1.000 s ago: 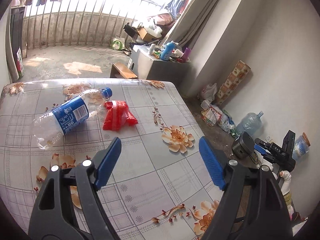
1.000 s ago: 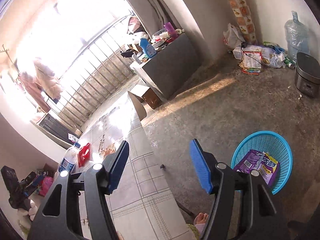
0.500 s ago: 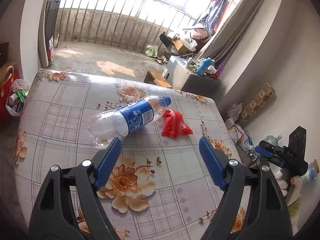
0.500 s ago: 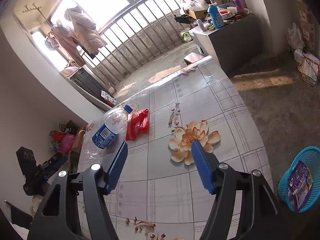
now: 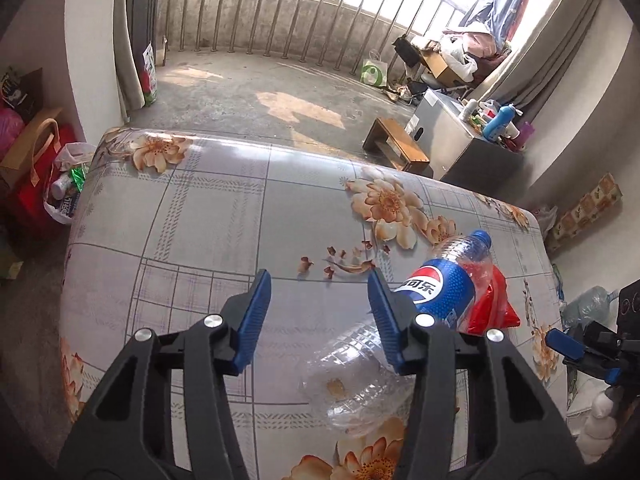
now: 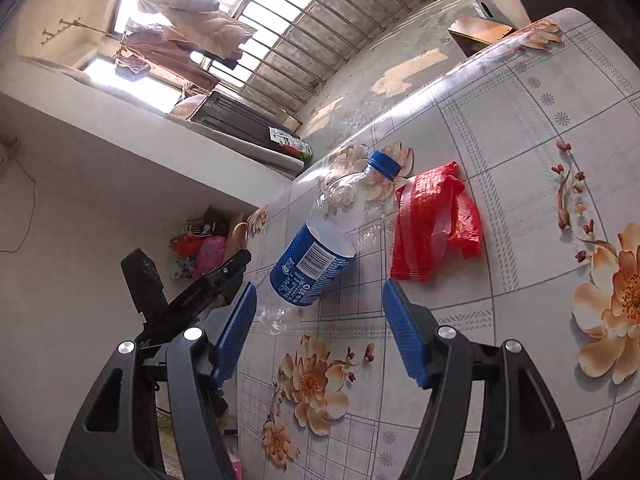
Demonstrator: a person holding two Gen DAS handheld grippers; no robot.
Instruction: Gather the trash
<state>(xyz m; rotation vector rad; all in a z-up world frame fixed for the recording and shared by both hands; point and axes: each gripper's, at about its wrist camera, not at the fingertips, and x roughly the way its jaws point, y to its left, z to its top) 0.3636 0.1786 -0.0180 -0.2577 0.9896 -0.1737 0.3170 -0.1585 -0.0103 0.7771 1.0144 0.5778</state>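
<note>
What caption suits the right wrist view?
Open right claw hovers over floral table, facing empty bottle and red wrapper.

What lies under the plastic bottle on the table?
The plastic bottle lies on the flowered tablecloth; its neck overlaps the red wrapper in the left wrist view. Through the clear plastic, only tablecloth shows.

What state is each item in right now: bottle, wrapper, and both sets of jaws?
Plastic bottle: lying on its side on the table, blue cap on, looks empty.
Red wrapper: crumpled, lying flat beside the bottle, ungrasped.
Left gripper: jaws open, empty, one finger over the bottle.
Right gripper: jaws open, empty, just short of the bottle's base.
</note>
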